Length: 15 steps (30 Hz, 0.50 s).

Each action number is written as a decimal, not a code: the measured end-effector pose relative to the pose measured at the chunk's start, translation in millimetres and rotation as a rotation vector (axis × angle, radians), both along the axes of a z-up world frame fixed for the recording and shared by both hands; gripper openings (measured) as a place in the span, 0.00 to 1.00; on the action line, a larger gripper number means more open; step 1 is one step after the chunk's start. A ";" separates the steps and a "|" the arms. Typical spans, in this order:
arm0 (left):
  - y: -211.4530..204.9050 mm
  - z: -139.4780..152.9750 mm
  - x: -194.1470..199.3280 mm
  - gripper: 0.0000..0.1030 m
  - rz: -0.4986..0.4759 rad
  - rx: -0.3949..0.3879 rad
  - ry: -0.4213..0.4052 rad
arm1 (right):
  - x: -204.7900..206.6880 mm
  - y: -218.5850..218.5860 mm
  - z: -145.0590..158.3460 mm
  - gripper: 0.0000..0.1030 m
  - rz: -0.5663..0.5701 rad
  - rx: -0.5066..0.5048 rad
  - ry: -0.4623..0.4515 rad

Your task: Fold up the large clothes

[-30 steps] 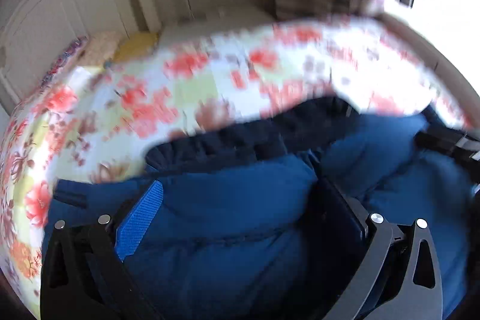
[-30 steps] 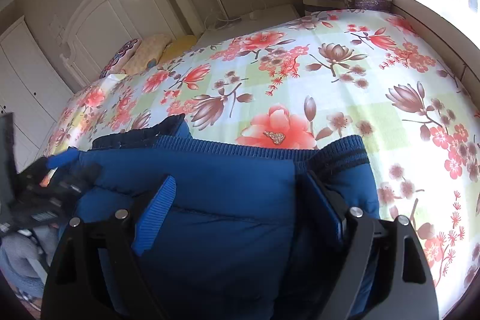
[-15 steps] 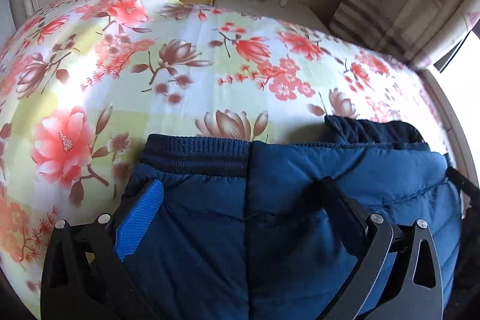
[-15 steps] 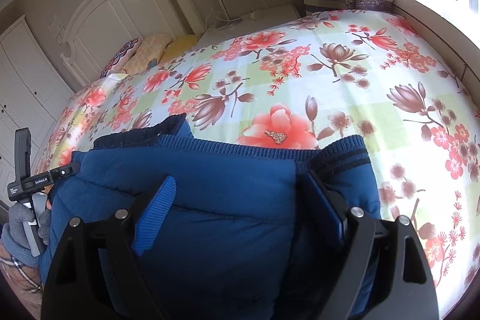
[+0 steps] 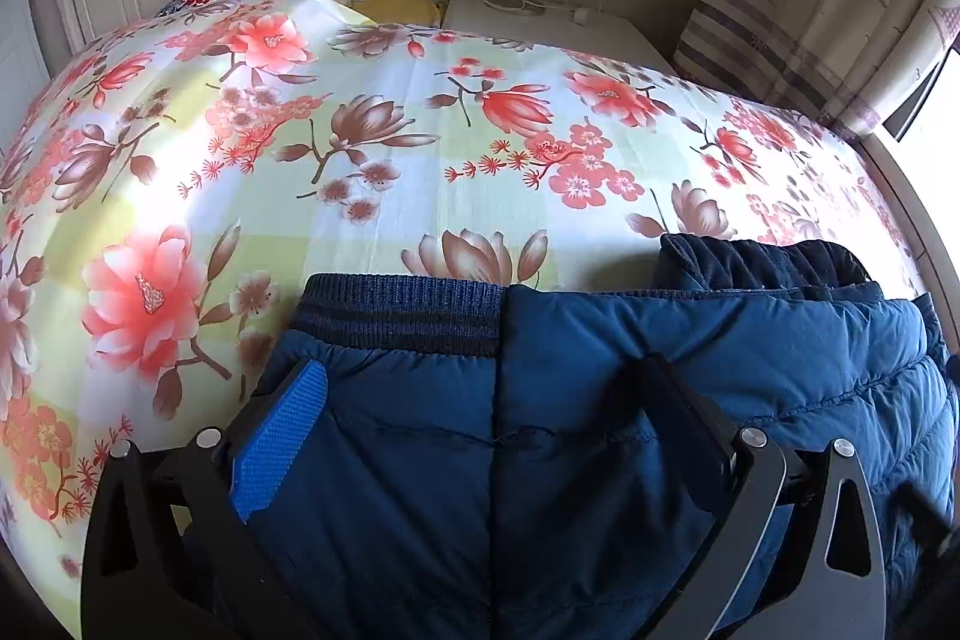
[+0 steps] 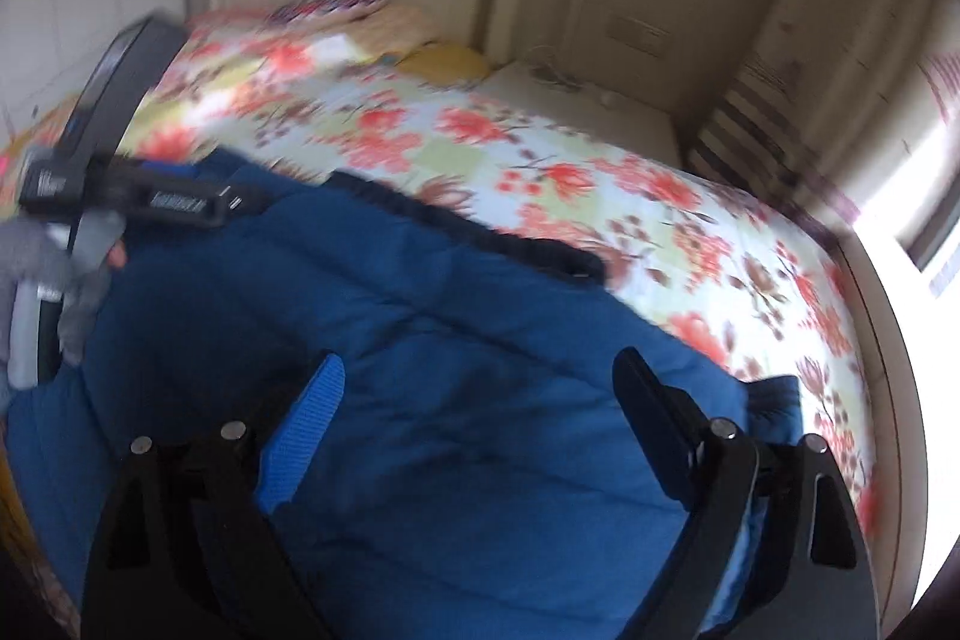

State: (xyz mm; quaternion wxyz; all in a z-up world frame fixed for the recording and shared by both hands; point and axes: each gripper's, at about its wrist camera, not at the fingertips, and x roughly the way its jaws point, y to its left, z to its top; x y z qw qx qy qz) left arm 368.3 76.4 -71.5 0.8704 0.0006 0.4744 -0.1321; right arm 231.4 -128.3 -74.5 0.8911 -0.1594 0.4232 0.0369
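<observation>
Jacket (image 5: 600, 460) apparently lies on floral bedspread (image 5: 390, 160).

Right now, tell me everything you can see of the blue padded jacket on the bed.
The blue padded jacket is a quilted, puffy garment with stitched seams, a dark ribbed knit band along its far edge and a darker fleecy lining showing at one end. It lies folded on the floral bedsheet, near its close edge. The left gripper and the right gripper each straddle it with wide jaws; the right jaws are opening. The right wrist view is blurred.
</observation>
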 end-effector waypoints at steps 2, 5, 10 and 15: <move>2.4 0.4 -0.7 0.96 0.001 -0.015 0.000 | 4.6 7.7 -14.4 0.90 -0.003 -0.044 -0.001; 3.4 1.1 -0.8 0.96 0.001 -0.028 0.001 | 5.3 -26.4 -9.9 0.90 -0.035 0.117 0.036; 5.7 1.5 -0.6 0.96 0.003 -0.037 -0.001 | -23.2 -114.5 8.7 0.90 -0.274 0.163 -0.066; 6.6 1.5 -0.9 0.96 0.004 -0.052 0.001 | -47.8 -204.2 -23.7 0.92 -0.385 0.408 -0.018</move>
